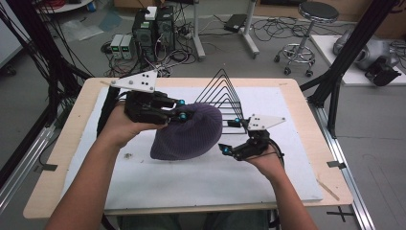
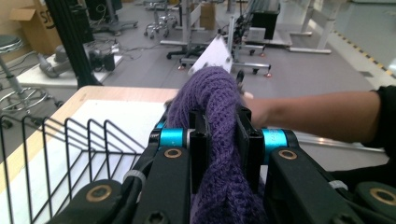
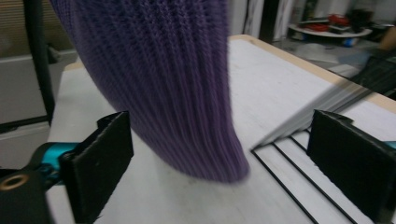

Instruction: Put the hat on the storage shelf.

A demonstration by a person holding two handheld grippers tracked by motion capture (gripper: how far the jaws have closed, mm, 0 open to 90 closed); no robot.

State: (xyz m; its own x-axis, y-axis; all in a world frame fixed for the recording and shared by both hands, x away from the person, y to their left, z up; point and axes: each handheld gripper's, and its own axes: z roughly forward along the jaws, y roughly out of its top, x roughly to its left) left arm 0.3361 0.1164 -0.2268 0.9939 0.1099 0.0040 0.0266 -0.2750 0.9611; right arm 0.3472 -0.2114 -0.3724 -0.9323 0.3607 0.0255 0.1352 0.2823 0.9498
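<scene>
Your left gripper (image 1: 176,111) is clamped on a fold of the purple knit hat (image 1: 189,134), which hangs mid-table at about nine o'clock from the black wire rack (image 1: 222,93). Your right gripper (image 1: 230,150) stands spread wide at the hat's four o'clock edge, gripping nothing. The lift looks done; hanging it on the rack, probably the aim, is still ahead.

A pale wooden table (image 1: 67,143) carries a white sheet (image 1: 191,184) that covers nearly all of its top, leaving a wood border at the edges. On the sheet, toward twelve o'clock and a little right of centre, stands a black wire rack (image 1: 221,93) of triangular loops. The lower edge of a purple knitted hat (image 1: 191,136) seems to rest on the sheet near the middle. A small dark speck (image 1: 128,155) lies on the sheet toward nine o'clock.
</scene>
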